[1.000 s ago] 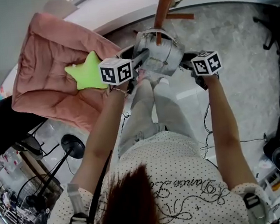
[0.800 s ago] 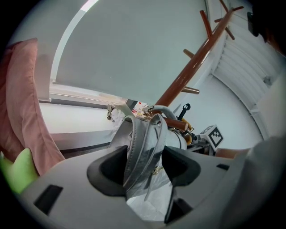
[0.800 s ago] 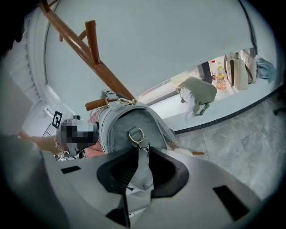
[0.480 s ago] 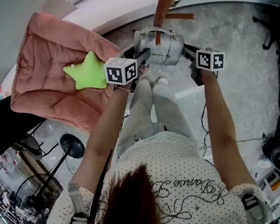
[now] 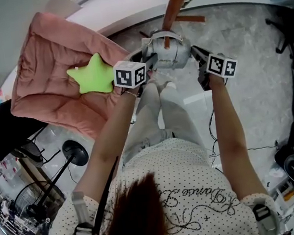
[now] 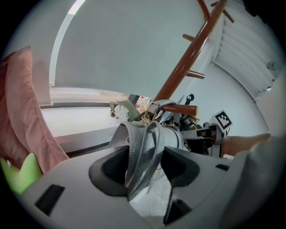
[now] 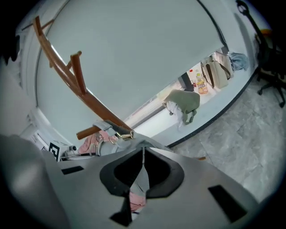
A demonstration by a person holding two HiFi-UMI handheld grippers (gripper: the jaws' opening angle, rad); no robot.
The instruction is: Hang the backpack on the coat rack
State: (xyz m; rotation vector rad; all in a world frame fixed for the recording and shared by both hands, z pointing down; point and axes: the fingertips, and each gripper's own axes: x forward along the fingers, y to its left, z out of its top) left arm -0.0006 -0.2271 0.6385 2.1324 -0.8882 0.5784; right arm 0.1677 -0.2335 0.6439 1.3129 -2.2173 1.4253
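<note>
Both hand-held grippers (image 5: 151, 61) (image 5: 196, 52), jaws just closing, flank and pinch the backpack (image 5: 170, 57).

Soft even daylight, fisheye warping, dark corners

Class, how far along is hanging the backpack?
Apparently done: the top loop of the backpack sits over a coat rack peg. In hand: both jaws have just been closing, left gripper on bunched fabric, right gripper on a thin strap. Remaining: release.

Green star pillow (image 5: 93, 75) lying on pink quilted cushion (image 5: 46, 62), olive bag (image 7: 185, 101) on white ledge (image 7: 220, 97)
</note>
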